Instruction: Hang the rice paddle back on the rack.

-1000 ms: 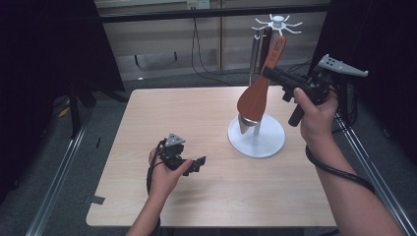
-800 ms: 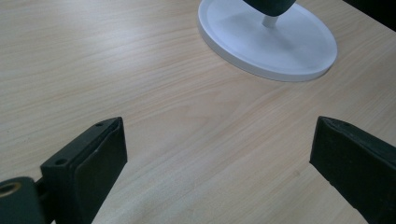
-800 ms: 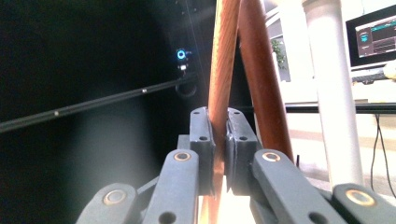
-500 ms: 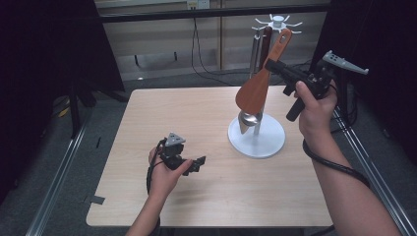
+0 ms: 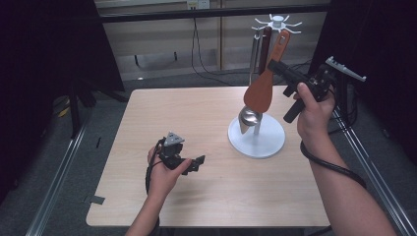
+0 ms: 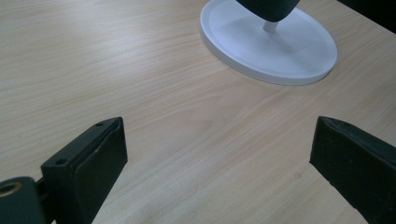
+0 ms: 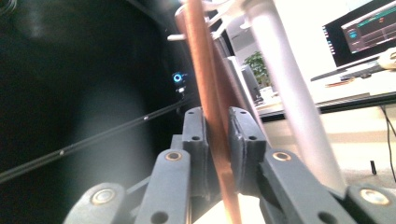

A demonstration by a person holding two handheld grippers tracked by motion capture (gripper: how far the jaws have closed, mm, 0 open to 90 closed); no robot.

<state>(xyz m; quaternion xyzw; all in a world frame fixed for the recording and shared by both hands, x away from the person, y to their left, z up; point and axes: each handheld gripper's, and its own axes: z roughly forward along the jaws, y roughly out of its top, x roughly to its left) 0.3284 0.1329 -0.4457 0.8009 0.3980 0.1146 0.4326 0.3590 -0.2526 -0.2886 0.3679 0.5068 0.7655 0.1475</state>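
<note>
While the left gripper [image 5: 196,162] sits idle low over the wooden table [image 5: 196,113], its jaws stand wide apart with nothing between them; the white rack base [image 6: 280,51] lies ahead of it and to its right. Further right, the right gripper [image 5: 273,66] is raised beside the utensil rack [image 5: 276,22], jaws clamped tight on the handle of the wooden spatula [image 5: 260,91], whose blade hangs below the jaws, just above a metal ladle [image 5: 248,118]. The handle top looks near a hook; whether it is seated is unclear.

Risks, as judged: the thin handle could pivot or slip in the pads; the blade could knock the ladle; a sideways pull could tip the rack.
</note>
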